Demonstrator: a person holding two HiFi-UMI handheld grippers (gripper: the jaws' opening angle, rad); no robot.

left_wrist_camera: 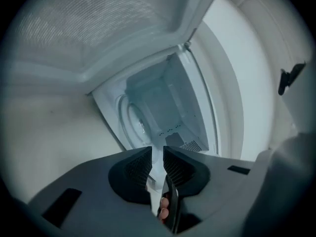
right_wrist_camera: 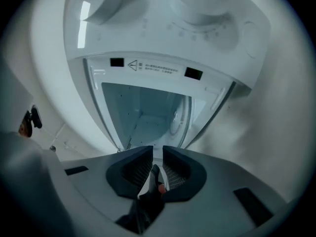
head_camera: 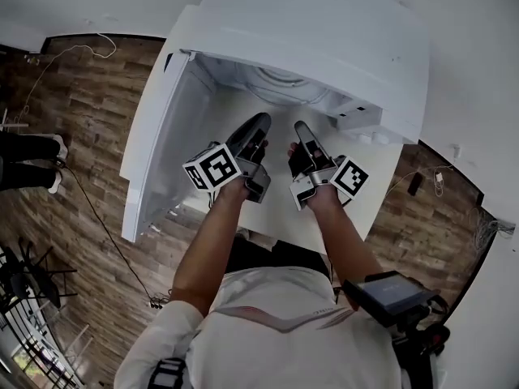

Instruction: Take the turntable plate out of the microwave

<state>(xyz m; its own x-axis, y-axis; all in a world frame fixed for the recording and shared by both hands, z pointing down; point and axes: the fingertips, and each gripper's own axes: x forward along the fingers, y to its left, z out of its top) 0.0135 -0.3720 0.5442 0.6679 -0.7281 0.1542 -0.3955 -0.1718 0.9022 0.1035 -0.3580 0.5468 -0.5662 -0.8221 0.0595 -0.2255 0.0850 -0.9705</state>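
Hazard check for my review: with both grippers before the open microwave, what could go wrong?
The jaws of the left gripper and right gripper stand barely apart, empty: they might butt the rim of the turntable plate instead of straddling it. Side by side, they could crowd each other in the microwave.

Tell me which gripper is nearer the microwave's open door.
The left gripper: the open door hangs just beside it, while the right gripper is on the side away from that door.

Wood-plank floor [head_camera: 89, 112] surrounds a white table [head_camera: 276, 209], white walls [head_camera: 81, 2] behind.
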